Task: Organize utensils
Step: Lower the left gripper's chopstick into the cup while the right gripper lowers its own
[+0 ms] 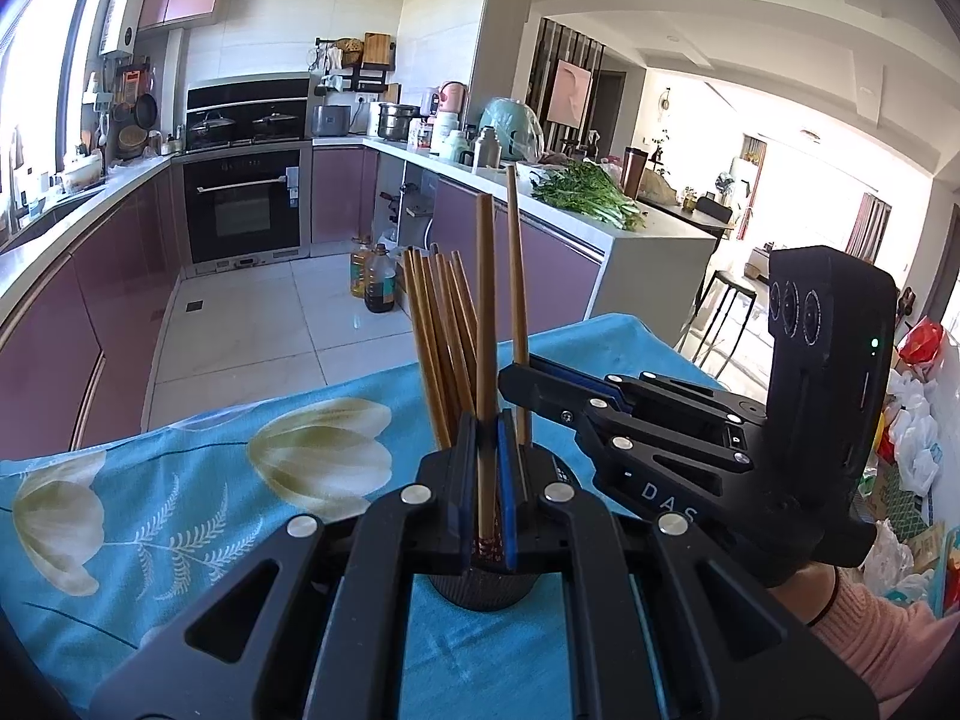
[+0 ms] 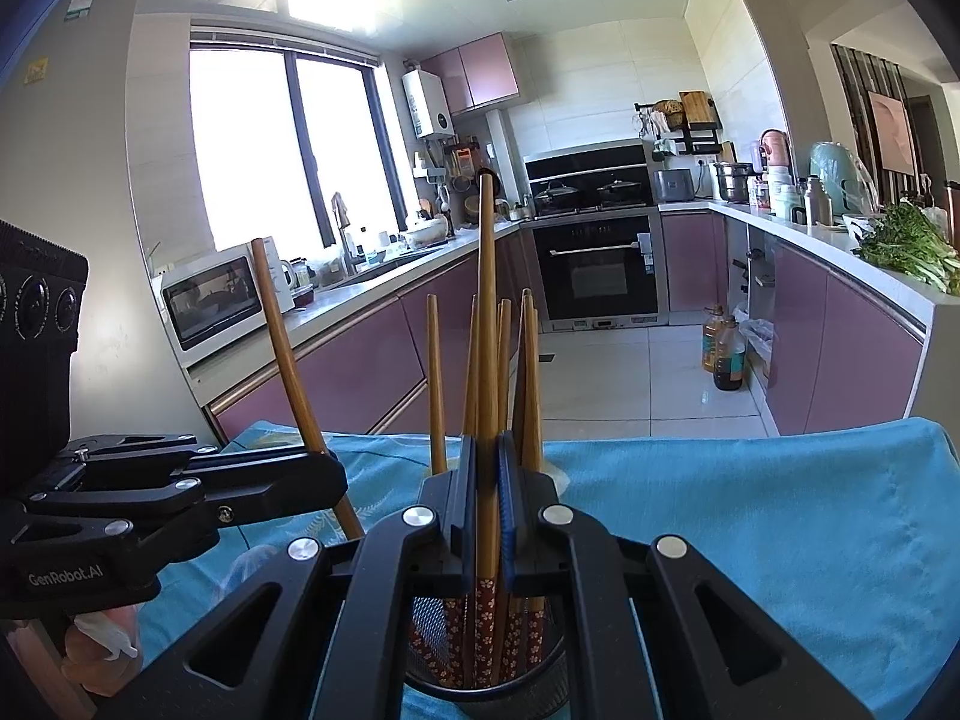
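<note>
A black mesh utensil holder (image 2: 486, 684) stands on the blue flowered tablecloth (image 1: 180, 516) and holds several wooden chopsticks (image 1: 441, 330) upright. My left gripper (image 1: 487, 492) is shut on one chopstick (image 1: 485, 300) right above the holder (image 1: 486, 591). My right gripper (image 2: 487, 516) is shut on another chopstick (image 2: 487, 324), its patterned red end inside the holder. The right gripper also shows in the left wrist view (image 1: 519, 381) with its chopstick (image 1: 516, 276). The left gripper shows in the right wrist view (image 2: 327, 474) with its chopstick (image 2: 282, 348).
The table's far edge drops to the tiled kitchen floor (image 1: 252, 324). Purple cabinets (image 2: 840, 348) line both sides, with an oven (image 1: 240, 210) at the back. Oil bottles (image 1: 375, 282) stand on the floor. Greens (image 1: 585, 195) lie on the counter.
</note>
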Tool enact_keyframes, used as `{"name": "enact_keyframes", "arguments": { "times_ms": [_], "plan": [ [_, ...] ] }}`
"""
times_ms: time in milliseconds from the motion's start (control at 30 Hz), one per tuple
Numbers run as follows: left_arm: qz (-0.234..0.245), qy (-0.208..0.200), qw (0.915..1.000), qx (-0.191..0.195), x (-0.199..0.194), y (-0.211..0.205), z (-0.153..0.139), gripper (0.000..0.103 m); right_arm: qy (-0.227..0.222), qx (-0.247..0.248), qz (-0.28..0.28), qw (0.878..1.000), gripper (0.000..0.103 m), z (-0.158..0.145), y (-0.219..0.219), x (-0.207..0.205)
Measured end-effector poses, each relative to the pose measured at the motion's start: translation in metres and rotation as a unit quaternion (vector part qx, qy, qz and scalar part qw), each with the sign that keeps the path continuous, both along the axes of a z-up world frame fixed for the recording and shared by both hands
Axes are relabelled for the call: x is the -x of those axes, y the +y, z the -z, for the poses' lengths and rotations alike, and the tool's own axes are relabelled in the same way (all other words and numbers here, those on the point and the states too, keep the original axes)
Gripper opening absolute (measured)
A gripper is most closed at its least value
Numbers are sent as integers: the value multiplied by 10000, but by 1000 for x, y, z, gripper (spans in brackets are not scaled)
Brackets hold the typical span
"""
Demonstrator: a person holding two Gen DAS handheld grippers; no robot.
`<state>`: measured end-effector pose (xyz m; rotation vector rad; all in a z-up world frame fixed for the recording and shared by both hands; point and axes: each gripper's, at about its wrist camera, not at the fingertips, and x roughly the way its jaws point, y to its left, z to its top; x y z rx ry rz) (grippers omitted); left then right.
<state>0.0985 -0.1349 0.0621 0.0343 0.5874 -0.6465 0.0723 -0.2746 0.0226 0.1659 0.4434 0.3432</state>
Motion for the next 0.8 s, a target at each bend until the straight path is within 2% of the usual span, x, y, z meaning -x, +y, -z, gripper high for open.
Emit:
{"name": "enact_keyframes", "arguments": {
  "times_ms": [800],
  "plan": [
    [-83, 84, 9999, -52, -12, 0, 14, 8, 265, 78, -82, 9996, 6, 12, 1, -8]
  ]
}}
